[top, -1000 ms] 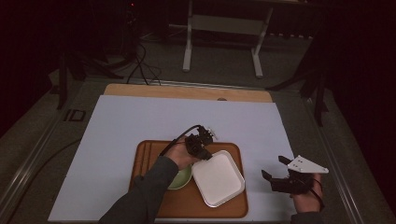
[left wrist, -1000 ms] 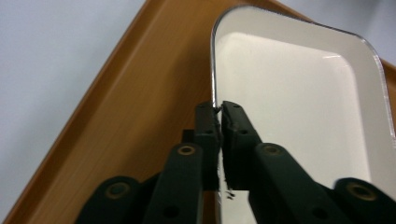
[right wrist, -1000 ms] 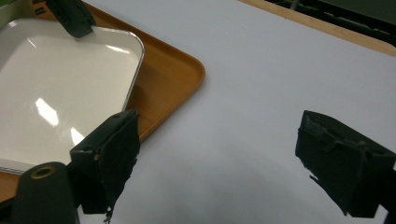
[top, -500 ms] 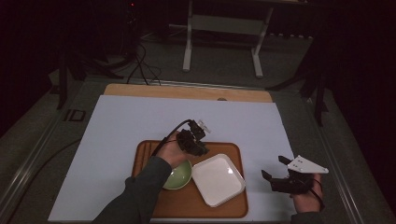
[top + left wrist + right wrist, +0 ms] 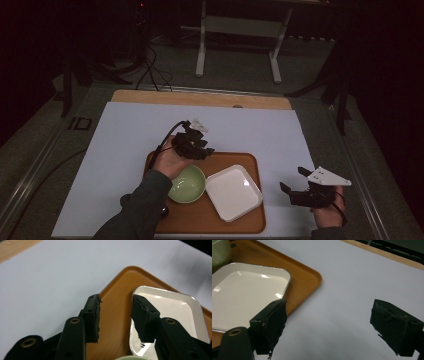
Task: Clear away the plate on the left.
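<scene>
Since a second ago the left claw [image 5: 204, 146] has lifted off the green bowl [image 5: 186, 183] and drawn back toward the far edge of the tray [image 5: 245, 222]. Its jaws have just been opening, and nothing sits between them now: it is released, hanging above bare tray floor beside the far corner of the white dish [image 5: 233, 192]. The bowl stands uncovered where the hand had hidden most of it. The right claw [image 5: 298, 185] has kept its place on the person's right, off the tray, jaws spread wide over bare white bench cover [image 5: 125, 135] and holding nothing.

One tray lies on the bench, and it carries two containers: one round green bowl at its left middle and one square white dish to the bowl's right. Bowl and dish stand just beside each other; I cannot tell whether their rims touch. Both look empty inside.

The dish sits turned at an angle to the tray's sides, one corner toward the near rim. Bare tray floor remains along the far edge and at the near right corner. Around the tray, the white cover is open on the left, far beyond, and on the right where the right claw hovers. A strip of wooden bench [image 5: 200, 98] shows past the cover's far edge.
</scene>
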`<state>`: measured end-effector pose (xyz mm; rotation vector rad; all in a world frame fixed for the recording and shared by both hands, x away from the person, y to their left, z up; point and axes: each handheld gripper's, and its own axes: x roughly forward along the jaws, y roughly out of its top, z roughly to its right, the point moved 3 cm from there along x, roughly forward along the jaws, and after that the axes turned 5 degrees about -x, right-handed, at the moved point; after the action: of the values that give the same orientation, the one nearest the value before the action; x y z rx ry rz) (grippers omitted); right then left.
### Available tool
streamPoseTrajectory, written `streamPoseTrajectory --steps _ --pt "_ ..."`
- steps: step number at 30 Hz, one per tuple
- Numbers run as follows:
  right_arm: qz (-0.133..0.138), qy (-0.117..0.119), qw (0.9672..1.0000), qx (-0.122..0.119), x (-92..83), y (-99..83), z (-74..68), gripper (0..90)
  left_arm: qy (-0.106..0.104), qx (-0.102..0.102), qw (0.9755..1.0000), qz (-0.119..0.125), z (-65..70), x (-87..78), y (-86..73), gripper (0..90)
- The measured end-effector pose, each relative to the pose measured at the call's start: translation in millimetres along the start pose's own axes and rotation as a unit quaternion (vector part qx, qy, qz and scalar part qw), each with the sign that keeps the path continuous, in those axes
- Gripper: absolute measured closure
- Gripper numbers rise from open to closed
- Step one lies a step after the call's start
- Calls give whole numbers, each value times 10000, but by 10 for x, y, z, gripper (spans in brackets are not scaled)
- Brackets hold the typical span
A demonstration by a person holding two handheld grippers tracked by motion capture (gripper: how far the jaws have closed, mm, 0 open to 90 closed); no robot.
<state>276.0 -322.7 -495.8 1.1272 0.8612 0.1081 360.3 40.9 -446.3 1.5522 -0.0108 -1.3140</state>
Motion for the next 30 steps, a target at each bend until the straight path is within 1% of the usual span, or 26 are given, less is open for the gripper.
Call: streamPoseTrajectory --steps 1,2,3,4,5,7,8,9,10,13,14,16,17,18,19,20,21,22,23,24,25,26,27,28,29,30 --pt "1 -1 10000 -1 -1 1 0 137 0 0 10000 0 0 0 0 586" --pt "2 0 10000 0 -1 0 0 137 70 -11 9999 107 -24 -65 -15 583" --pt "1 -1 10000 1 0 -1 1 137 70 -11 9999 107 -24 -65 -15 582" --pt "0 -1 10000 -1 1 -1 3 137 101 -55 9998 183 -49 -124 -34 582" --pt "0 -4 10000 -1 1 -2 4 137 101 -55 9998 183 -49 -124 -34 582" --pt "3 -5 10000 0 0 -1 4 137 126 -127 9995 278 -80 -178 -54 583" --pt "5 -7 10000 0 0 1 2 137 146 -198 9990 383 -115 -237 -69 582" --pt "5 -7 10000 0 0 1 2 137 146 -198 9990 383 -115 -237 -69 582" --pt "7 -11 10000 0 0 1 1 137 133 -253 9985 477 -145 -294 -83 581" --pt "8 -14 10000 -1 1 1 3 137 138 -269 9981 532 -167 -351 -100 583" --pt "7 -12 10000 -1 1 1 2 137 194 -302 9974 631 -184 -408 -119 583" --pt "7 -11 10000 -1 1 1 2 137 228 -305 9971 658 -195 -440 -130 583" --pt "8 -12 10000 -1 1 1 2 137 239 -327 9967 709 -206 -470 -141 583" --pt "8 -16 10000 -3 2 0 4 137 316 -351 9958 788 -234 -535 -162 582" --pt "6 -16 10000 -5 2 -1 4 137 316 -351 9958 788 -234 -535 -162 581" --pt "5 -17 10000 -2 2 -1 4 137 396 -393 9948 857 -257 -596 -181 579" --pt "5 -17 10000 -2 2 -1 4 137 396 -393 9948 857 -257 -596 -181 575" --pt "10 -18 10000 -4 1 1 4 137 524 -394 9936 920 -281 -655 -199 572" --pt "10 -18 10000 -4 1 1 4 137 524 -394 9936 920 -281 -655 -199 567" --pt "8 -19 10000 -1 1 1 3 137 691 -373 9922 966 -299 -716 -222 566" --pt "8 -19 10000 -1 1 1 3 137 691 -373 9922 966 -299 -716 -222 566" --pt "11 -23 10000 -3 -1 1 3 137 805 -367 9908 1022 -314 -776 -254 566" --pt "11 -23 10000 -3 -1 1 3 137 805 -367 9908 1022 -314 -776 -254 564" --pt "14 -27 10000 -1 0 1 3 137 888 -372 9897 1064 -319 -804 -272 564" --pt "11 -22 10000 -7 2 0 4 137 1080 -406 9867 1148 -335 -860 -311 563" --pt "13 -19 10000 -19 4 1 5 137 1190 -439 9845 1209 -345 -890 -331 563"
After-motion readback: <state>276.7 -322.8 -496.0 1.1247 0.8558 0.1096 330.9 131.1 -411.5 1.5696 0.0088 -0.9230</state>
